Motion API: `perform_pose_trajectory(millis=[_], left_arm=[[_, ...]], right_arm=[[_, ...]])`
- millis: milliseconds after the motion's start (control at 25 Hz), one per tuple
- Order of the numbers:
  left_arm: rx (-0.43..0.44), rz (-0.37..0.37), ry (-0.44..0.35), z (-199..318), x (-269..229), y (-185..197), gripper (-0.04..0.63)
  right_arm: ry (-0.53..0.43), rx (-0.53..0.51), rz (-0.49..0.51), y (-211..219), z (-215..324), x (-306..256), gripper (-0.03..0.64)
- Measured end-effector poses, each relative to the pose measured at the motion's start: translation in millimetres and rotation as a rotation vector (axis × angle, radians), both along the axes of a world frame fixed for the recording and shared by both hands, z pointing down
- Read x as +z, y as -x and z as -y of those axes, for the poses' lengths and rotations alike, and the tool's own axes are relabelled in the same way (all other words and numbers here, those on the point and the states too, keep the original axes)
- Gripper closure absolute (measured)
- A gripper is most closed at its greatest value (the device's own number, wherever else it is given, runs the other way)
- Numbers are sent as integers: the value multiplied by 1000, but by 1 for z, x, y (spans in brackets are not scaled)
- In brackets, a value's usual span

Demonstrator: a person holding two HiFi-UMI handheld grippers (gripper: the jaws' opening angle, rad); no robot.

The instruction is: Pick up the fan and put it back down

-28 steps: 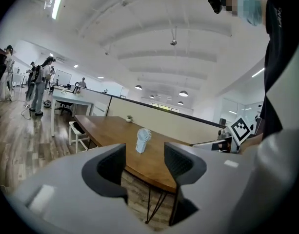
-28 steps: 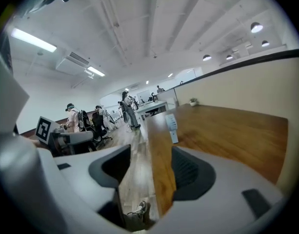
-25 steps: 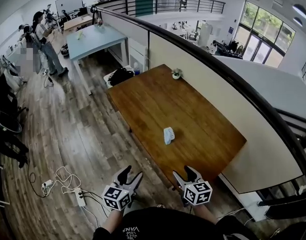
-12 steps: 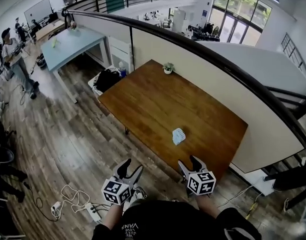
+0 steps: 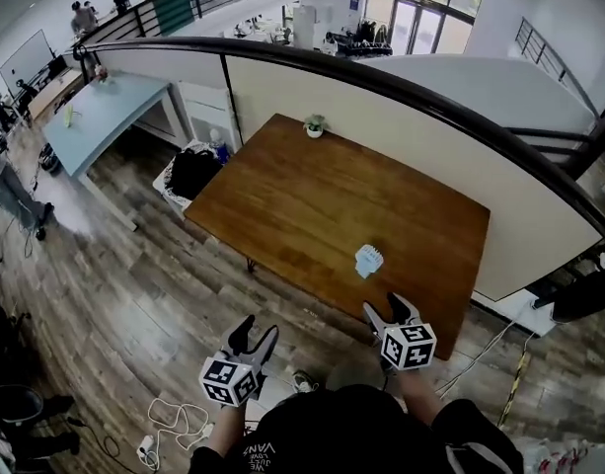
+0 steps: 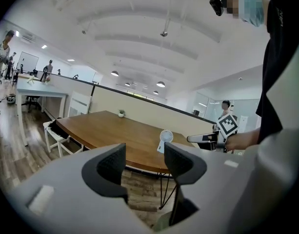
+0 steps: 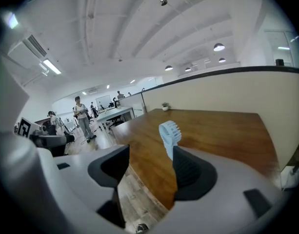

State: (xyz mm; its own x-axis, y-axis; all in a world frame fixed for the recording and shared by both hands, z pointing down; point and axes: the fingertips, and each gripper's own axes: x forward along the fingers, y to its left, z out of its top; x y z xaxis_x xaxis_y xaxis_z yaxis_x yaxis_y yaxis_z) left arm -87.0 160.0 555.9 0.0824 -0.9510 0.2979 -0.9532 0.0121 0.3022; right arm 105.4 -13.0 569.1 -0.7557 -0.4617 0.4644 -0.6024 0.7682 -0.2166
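A small pale-blue fan [image 5: 368, 260] stands upright on the brown wooden table [image 5: 312, 205], near its front edge. The fan [image 7: 169, 134] rises just beyond the right jaw in the right gripper view, and the fan [image 6: 165, 138] is small and farther off in the left gripper view. My right gripper [image 5: 392, 313] is open and empty at the table's front edge, a short way in front of the fan. Over the floor to the left, my left gripper [image 5: 253, 335] hangs open and empty, clear of the table.
A small potted plant [image 5: 315, 125] sits at the table's far edge by a low wall with a black railing [image 5: 401, 87]. A white stool with a black bag [image 5: 189, 173] stands left of the table. Cables and a power strip [image 5: 169, 428] lie on the floor.
The view has swung leftward so the table and fan sit farther right and nearer. My right gripper has come up to the table's front edge, closer to the fan. Both grippers stay open.
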Motion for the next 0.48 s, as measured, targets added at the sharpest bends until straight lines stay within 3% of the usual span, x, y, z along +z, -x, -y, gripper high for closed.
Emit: perform_pose_trajectory(millis=[280,480], left_arm=[[57,-30,2,32,7,7,362],[89,-49,4,65,8,11,364]], right_arm=[[-38,34,-54,4,33,3,359],[-83,-16,-119,19,59,9,350]])
